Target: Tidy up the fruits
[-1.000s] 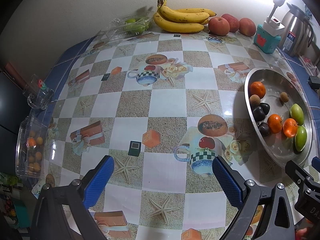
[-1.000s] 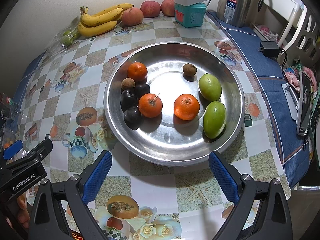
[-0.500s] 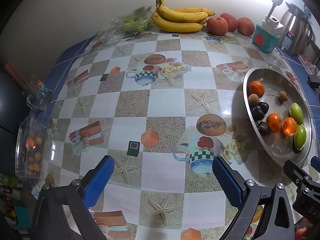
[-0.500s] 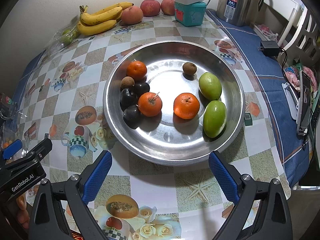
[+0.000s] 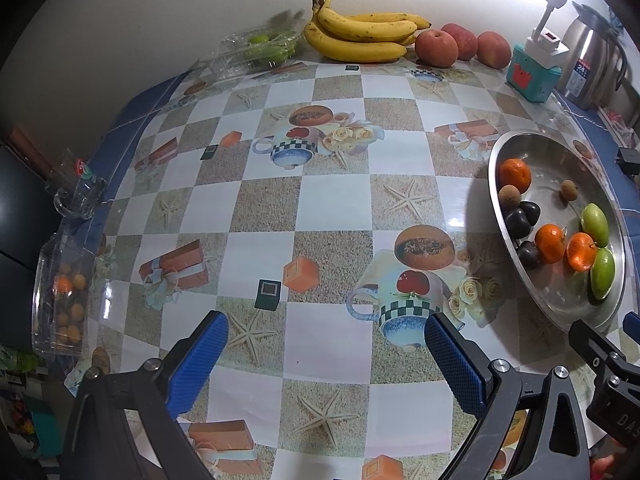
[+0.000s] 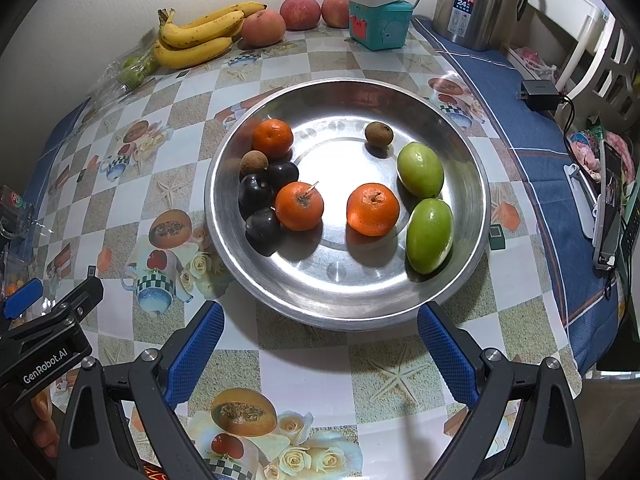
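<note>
A steel bowl (image 6: 452,292) holds three tangerines (image 6: 373,209), two green fruits (image 6: 429,235), three dark plums (image 6: 254,193) and two small brown fruits (image 6: 378,133). The bowl also shows in the left wrist view (image 5: 568,312) at the right. My right gripper (image 6: 320,344) is open and empty, just before the bowl's near rim. My left gripper (image 5: 326,354) is open and empty over the patterned tablecloth, left of the bowl. Bananas (image 5: 360,38) and red apples (image 5: 436,48) lie by the far wall.
A clear box of green fruit (image 5: 260,50) sits far left by the wall. A clear box of small orange fruit (image 5: 62,296) and a glass mug (image 5: 76,196) stand at the left edge. A teal power block (image 6: 380,20), a steel kettle (image 6: 476,4) and a charger (image 6: 540,94) stand at the right.
Both grippers have drifted slightly; the scene has shifted a little in the left wrist view. Nothing was taken hold of or let go.
</note>
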